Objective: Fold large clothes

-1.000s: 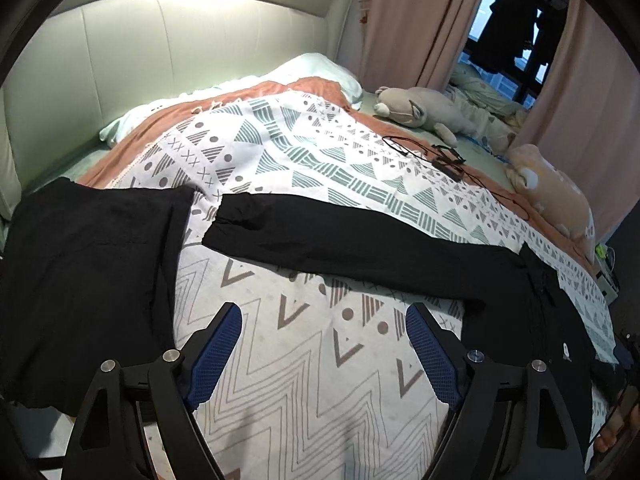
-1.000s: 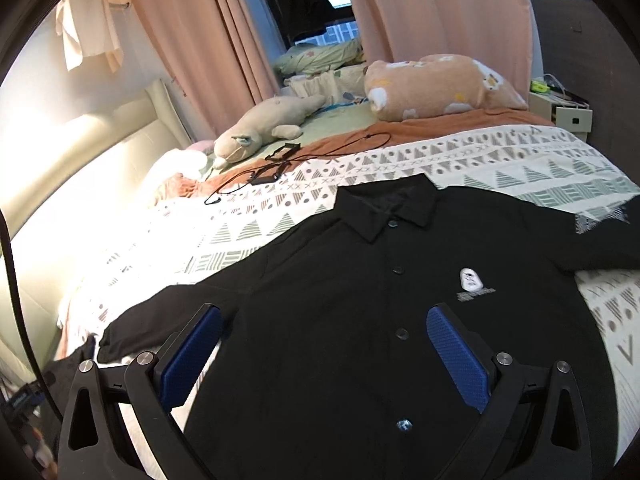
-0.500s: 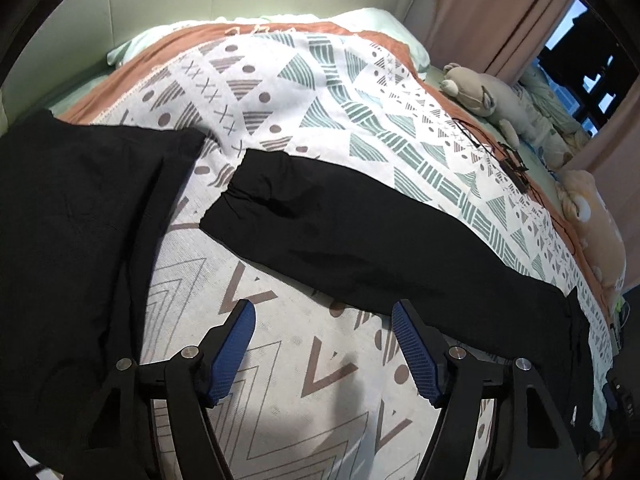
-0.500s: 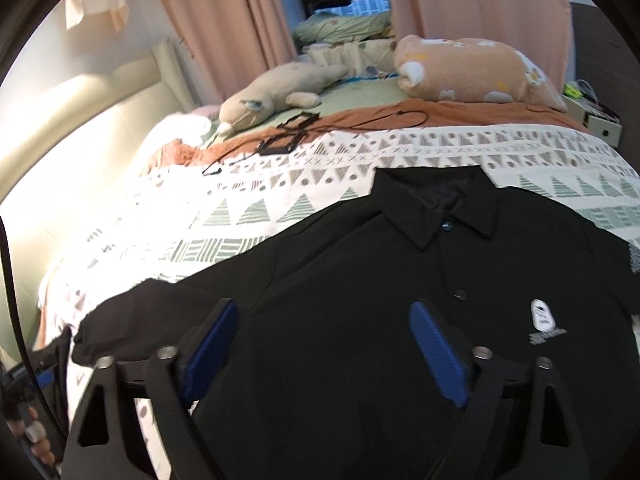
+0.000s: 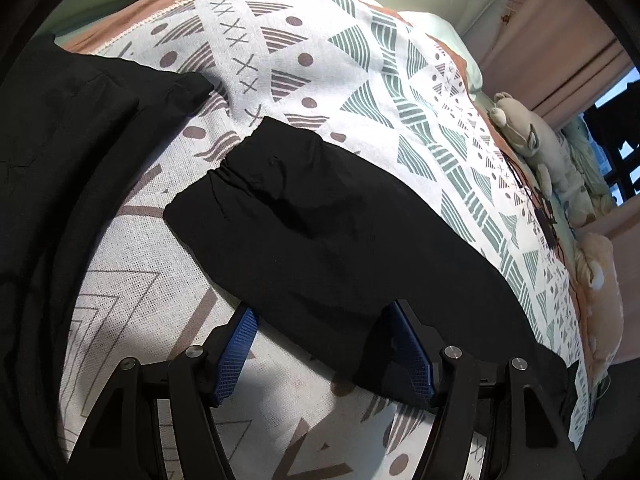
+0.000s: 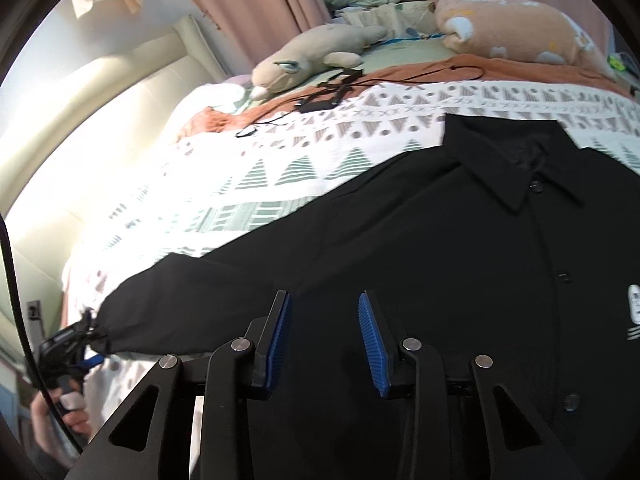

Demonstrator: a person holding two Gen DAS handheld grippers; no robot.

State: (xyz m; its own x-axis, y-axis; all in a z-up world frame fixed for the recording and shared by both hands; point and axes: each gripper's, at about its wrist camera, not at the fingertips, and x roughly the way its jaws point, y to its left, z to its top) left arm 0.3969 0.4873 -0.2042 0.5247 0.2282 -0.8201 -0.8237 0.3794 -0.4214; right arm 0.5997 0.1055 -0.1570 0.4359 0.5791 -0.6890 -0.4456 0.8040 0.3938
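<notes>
A black long-sleeved button shirt (image 6: 460, 248) lies face up on the patterned bedspread (image 6: 280, 160), its collar at the upper right. Its left sleeve (image 5: 320, 232) stretches out across the bed, with the gathered cuff toward the left. My left gripper (image 5: 324, 344) is open, its blue pads either side of the sleeve's near edge; it also shows far left in the right wrist view (image 6: 76, 344), at the cuff end. My right gripper (image 6: 324, 332) is open with a narrower gap, low over the shirt near the armpit of that sleeve.
Another black garment (image 5: 68, 152) lies at the left of the bed. Two plush toys (image 6: 316, 52) (image 6: 516, 32), glasses and a black cable (image 6: 340, 88) lie at the far side. A padded headboard (image 6: 92, 108) and curtains stand behind.
Both grippers have dropped lower and closer to the shirt. The left one moved onto the sleeve's edge. The right one shifted left toward the sleeve and its jaws narrowed.
</notes>
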